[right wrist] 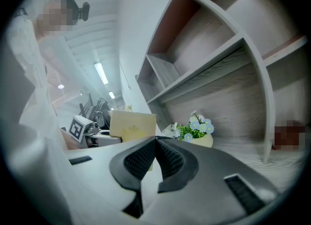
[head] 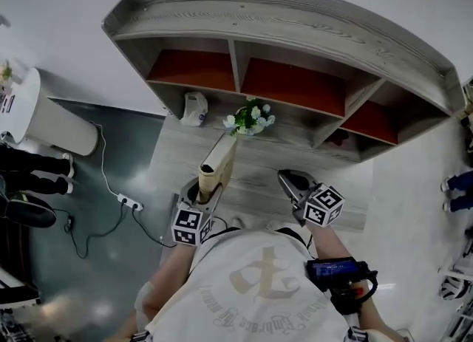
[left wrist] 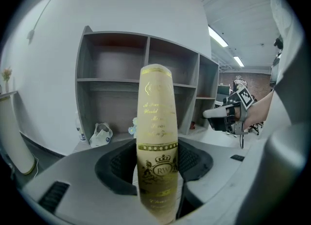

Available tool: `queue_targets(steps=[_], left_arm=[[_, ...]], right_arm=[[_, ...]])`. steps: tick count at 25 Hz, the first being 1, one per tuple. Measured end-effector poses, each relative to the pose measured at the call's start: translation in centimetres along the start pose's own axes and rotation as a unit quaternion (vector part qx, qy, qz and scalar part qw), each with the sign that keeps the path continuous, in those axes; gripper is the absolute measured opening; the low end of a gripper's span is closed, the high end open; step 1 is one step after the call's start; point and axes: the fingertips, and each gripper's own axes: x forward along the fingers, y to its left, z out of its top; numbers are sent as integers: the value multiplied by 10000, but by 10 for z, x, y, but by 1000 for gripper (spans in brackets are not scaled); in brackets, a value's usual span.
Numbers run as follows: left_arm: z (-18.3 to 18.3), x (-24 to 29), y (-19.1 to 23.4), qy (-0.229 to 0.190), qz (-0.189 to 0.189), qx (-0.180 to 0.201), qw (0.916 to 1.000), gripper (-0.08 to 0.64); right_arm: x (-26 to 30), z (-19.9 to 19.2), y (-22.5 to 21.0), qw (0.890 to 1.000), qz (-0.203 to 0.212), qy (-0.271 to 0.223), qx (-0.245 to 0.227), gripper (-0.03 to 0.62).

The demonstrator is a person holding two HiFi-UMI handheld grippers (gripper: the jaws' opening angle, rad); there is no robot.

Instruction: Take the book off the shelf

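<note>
A cream book with gold print (head: pixel 218 165) stands upright between the jaws of my left gripper (head: pixel 207 185), out in front of the grey wooden shelf (head: pixel 295 30). In the left gripper view its spine (left wrist: pixel 156 141) fills the middle, and my left gripper (left wrist: pixel 156 163) is shut on its lower part. My right gripper (head: pixel 290 182) hovers to the right of the book, shut with nothing in it. Its tips touch in the right gripper view (right wrist: pixel 156 144), where the book (right wrist: pixel 132 124) shows at the left.
A pot of pale flowers (head: pixel 250 119) and a white bag (head: pixel 194 108) sit on the shelf's lowest board. The compartments (left wrist: pixel 146 63) above look bare. A white bin (head: pixel 44 115) and a power strip (head: pixel 129 202) are on the floor at left.
</note>
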Motion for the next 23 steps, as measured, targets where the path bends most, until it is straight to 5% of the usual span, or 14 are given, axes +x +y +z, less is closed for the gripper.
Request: queue_targets(steps=[23], left_arm=[[18,14,-31,-151,-509,110,9985,218]], right_arm=[[-23,4,-11,9997,-210,-81,-6,3]])
